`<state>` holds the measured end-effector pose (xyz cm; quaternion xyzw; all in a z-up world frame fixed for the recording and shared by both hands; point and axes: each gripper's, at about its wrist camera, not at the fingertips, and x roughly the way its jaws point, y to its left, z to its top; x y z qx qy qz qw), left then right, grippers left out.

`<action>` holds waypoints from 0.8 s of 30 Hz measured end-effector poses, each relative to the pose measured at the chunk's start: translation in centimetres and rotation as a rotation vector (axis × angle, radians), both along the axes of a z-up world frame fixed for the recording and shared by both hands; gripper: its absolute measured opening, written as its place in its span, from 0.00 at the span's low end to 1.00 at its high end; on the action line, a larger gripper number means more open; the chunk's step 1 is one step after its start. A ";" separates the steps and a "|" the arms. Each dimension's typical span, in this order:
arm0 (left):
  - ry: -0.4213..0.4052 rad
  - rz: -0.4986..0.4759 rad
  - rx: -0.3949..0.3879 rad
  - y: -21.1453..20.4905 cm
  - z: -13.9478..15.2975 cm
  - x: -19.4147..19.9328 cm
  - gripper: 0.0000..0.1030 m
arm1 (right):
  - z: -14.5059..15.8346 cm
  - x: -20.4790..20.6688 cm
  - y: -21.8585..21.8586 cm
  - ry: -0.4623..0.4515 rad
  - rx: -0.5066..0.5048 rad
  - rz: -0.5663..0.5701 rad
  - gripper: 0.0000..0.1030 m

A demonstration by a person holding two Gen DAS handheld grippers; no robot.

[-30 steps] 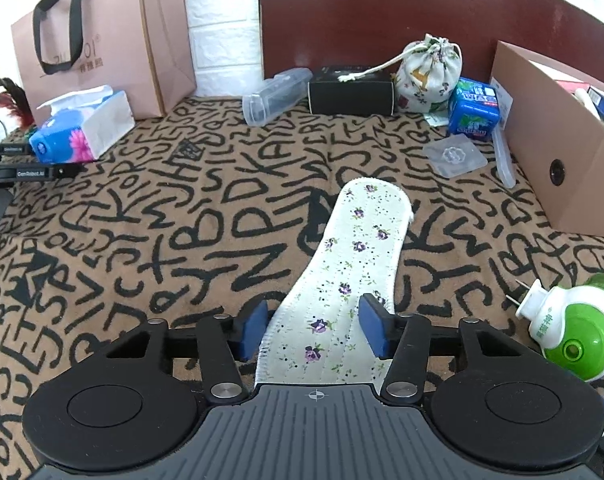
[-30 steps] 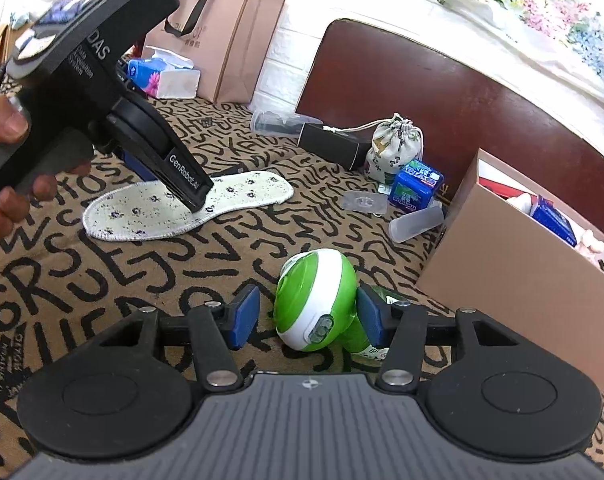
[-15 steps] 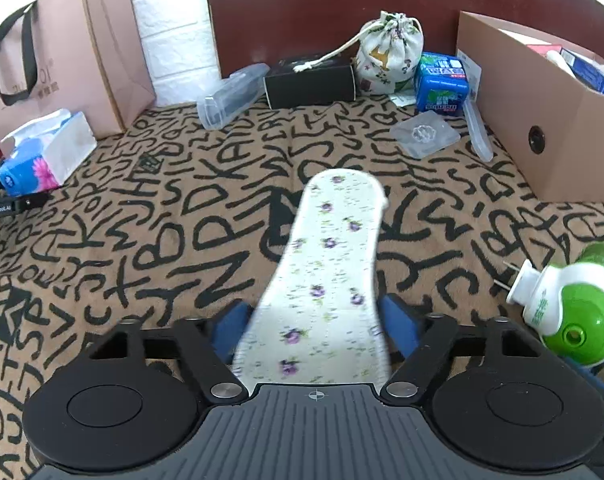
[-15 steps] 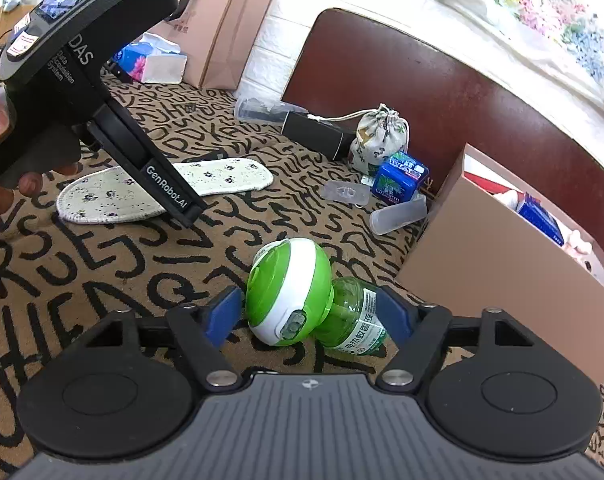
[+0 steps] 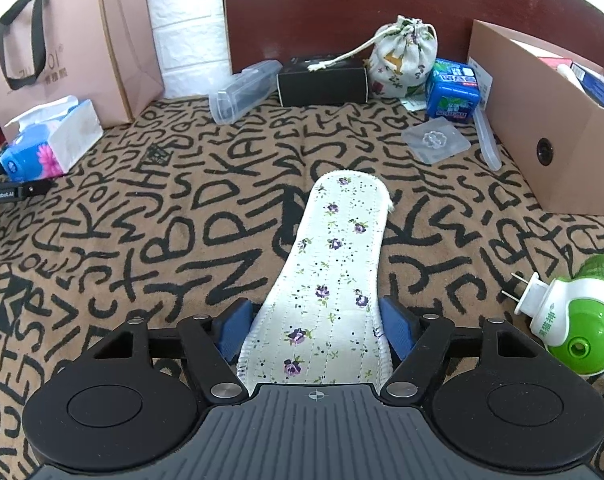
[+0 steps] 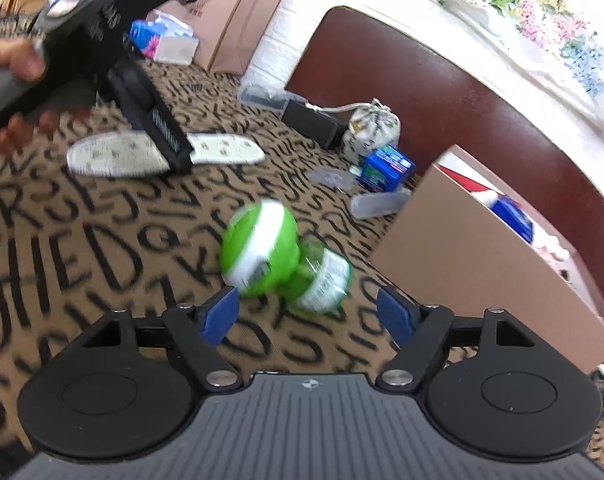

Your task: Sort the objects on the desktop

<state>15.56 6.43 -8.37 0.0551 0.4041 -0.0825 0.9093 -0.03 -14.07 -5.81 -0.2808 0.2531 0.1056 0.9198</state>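
A white insole with purple flowers (image 5: 334, 264) lies flat on the letter-patterned cloth (image 5: 142, 240), its heel end between the blue pads of my left gripper (image 5: 316, 320). Those jaws are opening and the pads stand just off the insole's edges. A green-and-white plug-in repellent with a green bottle (image 6: 262, 248) lies on the cloth just beyond the fingertips of my right gripper (image 6: 308, 312). The right jaws are wide and closing slightly, and their pads do not touch it. The same repellent (image 5: 570, 332) appears at the right edge of the left wrist view. The right view is blurred.
An open cardboard box (image 5: 542, 140) holding several items stands at the right. Along the back are a paper bag (image 5: 62, 40), tissue pack (image 5: 50, 144), clear case (image 5: 242, 92), black box (image 5: 322, 80), drawstring pouch (image 5: 406, 56) and blue box (image 5: 454, 92). A hand (image 6: 18, 56) holds the left gripper.
The left pads have spread away from the insole, which now lies flat. The right jaws widened off the repellent and the gripper drew back, leaving it ahead of the tips.
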 end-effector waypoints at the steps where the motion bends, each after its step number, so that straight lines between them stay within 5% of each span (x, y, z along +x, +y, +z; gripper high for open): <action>1: -0.002 -0.002 0.004 -0.1 0.0 0.0 0.78 | -0.3 0.2 -0.1 0.010 -0.015 -0.002 0.73; 14: 0.008 -0.027 0.010 0.1 0.0 -0.1 0.70 | -1.7 3.6 3.5 -0.066 -0.230 0.255 0.68; 20: 0.006 -0.029 -0.002 0.1 -0.2 0.1 0.78 | -1.8 5.4 5.5 -0.056 -0.273 0.309 0.68; 24: 0.007 -0.038 0.007 0.0 -0.2 0.2 0.69 | -1.6 6.6 6.1 -0.018 -0.218 0.285 0.61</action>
